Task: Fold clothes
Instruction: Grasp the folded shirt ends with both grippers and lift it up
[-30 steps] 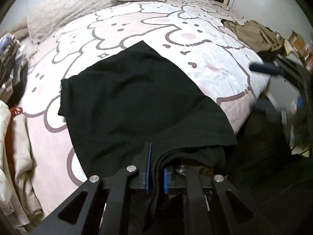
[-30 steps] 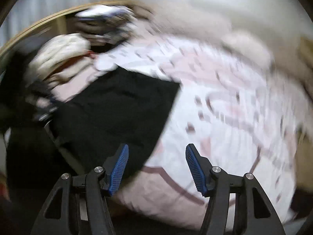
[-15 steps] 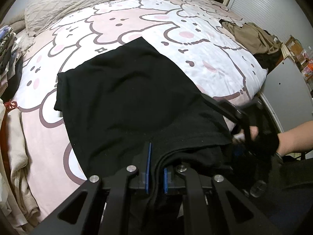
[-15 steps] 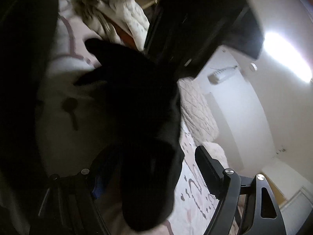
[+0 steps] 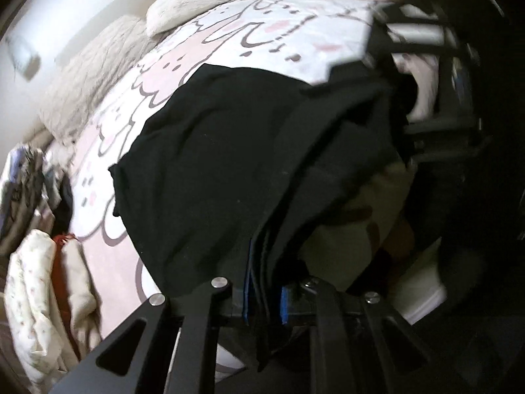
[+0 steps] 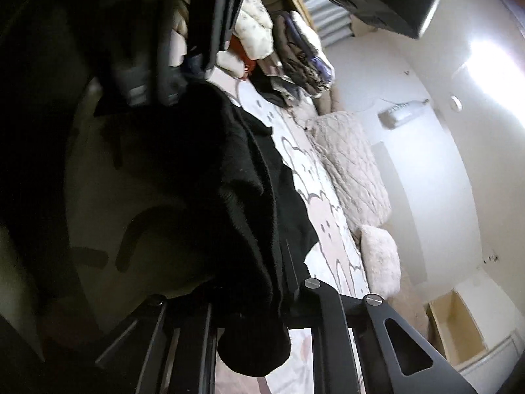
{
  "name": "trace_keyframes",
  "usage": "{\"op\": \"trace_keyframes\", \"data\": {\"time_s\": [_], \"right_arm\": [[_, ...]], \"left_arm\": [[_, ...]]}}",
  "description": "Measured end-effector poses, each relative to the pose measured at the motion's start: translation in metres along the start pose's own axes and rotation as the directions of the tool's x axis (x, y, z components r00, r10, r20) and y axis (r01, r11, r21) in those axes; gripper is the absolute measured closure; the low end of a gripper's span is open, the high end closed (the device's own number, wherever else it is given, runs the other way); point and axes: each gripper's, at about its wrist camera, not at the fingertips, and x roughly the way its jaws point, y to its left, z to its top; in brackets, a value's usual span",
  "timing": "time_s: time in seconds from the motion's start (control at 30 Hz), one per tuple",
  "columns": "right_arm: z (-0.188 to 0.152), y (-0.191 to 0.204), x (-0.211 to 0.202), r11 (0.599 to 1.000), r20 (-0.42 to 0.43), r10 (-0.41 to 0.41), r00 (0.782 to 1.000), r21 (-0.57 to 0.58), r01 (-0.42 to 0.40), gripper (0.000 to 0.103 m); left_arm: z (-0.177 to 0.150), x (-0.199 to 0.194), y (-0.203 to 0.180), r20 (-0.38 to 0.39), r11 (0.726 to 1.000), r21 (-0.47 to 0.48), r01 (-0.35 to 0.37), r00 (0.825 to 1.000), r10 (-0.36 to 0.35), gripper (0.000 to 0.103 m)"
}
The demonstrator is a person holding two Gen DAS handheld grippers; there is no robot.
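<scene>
Here, in the left wrist view, the left gripper [image 5: 265,290] was clamped narrowly on a hem of the black garment [image 5: 210,164], its 2 blue pads [image 5: 246,289] pressed against the bunched cloth between them. The garment's near edge was lifted off the bed [image 5: 262,32], while its far part lay spread on the cartoon-printed cover toward the bed's middle. The right gripper [image 5: 410,39], blurred, stood at the upper right, at the garment's other near corner. A fluffy white pillow [image 5: 187,3] and a quilted grey blanket [image 5: 95,85] lay along the bed's head edge. A pile of clothes [image 5: 29,177] and a cream floral piece [image 5: 32,295] sat at the bed's left edge.

In the right wrist view, the right gripper [image 6: 262,308] held a thick fold of the black garment [image 6: 229,180]; the cloth hid its pads, and the fingers were drawn close about it. The garment ran from the gripper up toward the left gripper [image 6: 183,49], which appeared dark and blurred at the top. Beyond the garment's edge, the bed [image 6: 328,229] cover showed, with the quilted grey blanket [image 6: 354,167] and fluffy white pillow [image 6: 380,259] at its head edge and the pile of clothes [image 6: 295,52] at the far side. A ceiling light [image 6: 485,55] glared at the upper right.
</scene>
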Motion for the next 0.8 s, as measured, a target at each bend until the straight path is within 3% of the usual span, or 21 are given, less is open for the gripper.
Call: {"op": "trace_keyframes", "data": {"time_s": [0.2,0.37,0.47,0.6,0.7,0.8], "right_arm": [[0.011,-0.019,0.005,0.999,0.013,0.046,0.999,-0.013,-0.046,0.089],[0.023,-0.038,0.009,0.996,0.021,0.087,0.996,-0.022,-0.086,0.09],[0.042,-0.056,0.012,0.997,0.036,0.076,0.996,-0.027,-0.075,0.09],[0.089,-0.123,0.02,1.0,0.097,-0.005,0.995,0.0,0.005,0.091],[0.144,-0.187,0.025,0.998,0.151,-0.032,0.988,0.064,0.023,0.091],[0.203,-0.237,0.028,0.993,0.191,-0.091,0.977,0.096,0.074,0.091]], "left_arm": [[-0.003,-0.001,0.009,0.002,0.999,-0.038,-0.036,0.999,0.036,0.088],[0.007,-0.015,0.054,0.044,0.967,-0.256,-0.004,0.999,0.016,0.092],[0.025,-0.045,0.111,0.141,0.929,-0.37,-0.009,0.988,0.066,0.092],[0.042,-0.091,0.184,0.252,0.891,-0.452,-0.05,0.95,0.182,0.092],[0.05,-0.13,0.244,0.308,0.863,-0.493,-0.108,0.907,0.289,0.092],[0.05,-0.174,0.311,0.365,0.818,-0.568,-0.095,0.861,0.353,0.092]]}}
